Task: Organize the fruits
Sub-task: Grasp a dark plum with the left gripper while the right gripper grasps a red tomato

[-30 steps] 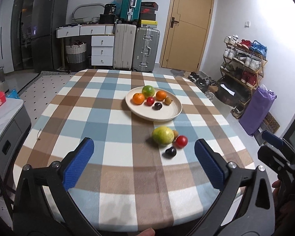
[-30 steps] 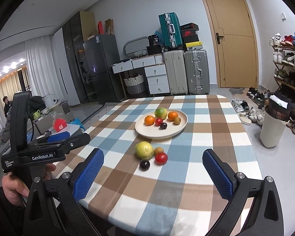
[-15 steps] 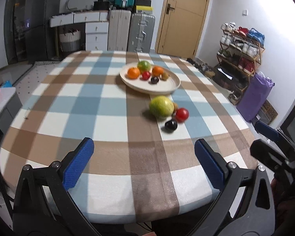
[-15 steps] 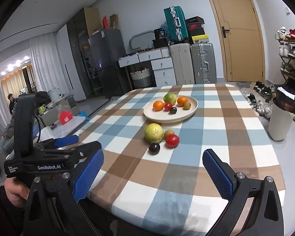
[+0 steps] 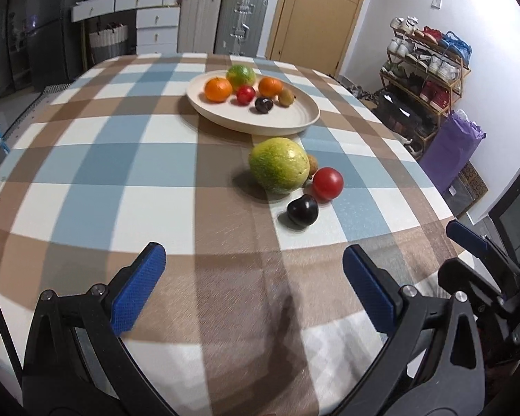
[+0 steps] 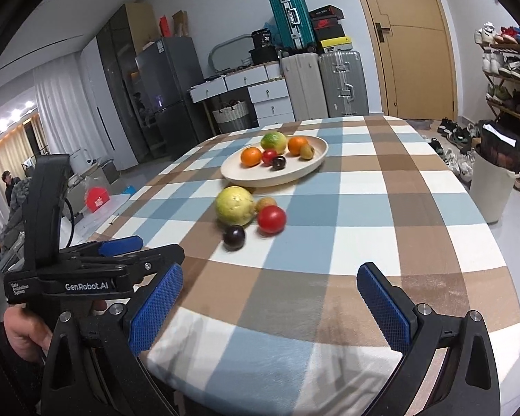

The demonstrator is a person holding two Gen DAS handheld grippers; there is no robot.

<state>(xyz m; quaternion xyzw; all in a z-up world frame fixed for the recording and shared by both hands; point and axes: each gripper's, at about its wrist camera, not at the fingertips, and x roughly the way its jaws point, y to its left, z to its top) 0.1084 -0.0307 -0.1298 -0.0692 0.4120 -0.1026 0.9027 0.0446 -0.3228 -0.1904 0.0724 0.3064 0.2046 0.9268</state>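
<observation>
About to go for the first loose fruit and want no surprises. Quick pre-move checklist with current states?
1. Left gripper open and empty: ok.
2. Right gripper open and empty: ok.
3. Loose fruits in view on the checked tablecloth: green-yellow fruit, red fruit, dark plum, small brown fruit: ok.
4. Space between loose fruits for fingers: not ok, they sit clustered; the dark plum is nearest and most exposed.
5. Plate has free room on its near side: ok.
6. Whether the small brown fruit touches the green-yellow fruit: cannot tell.
</observation>
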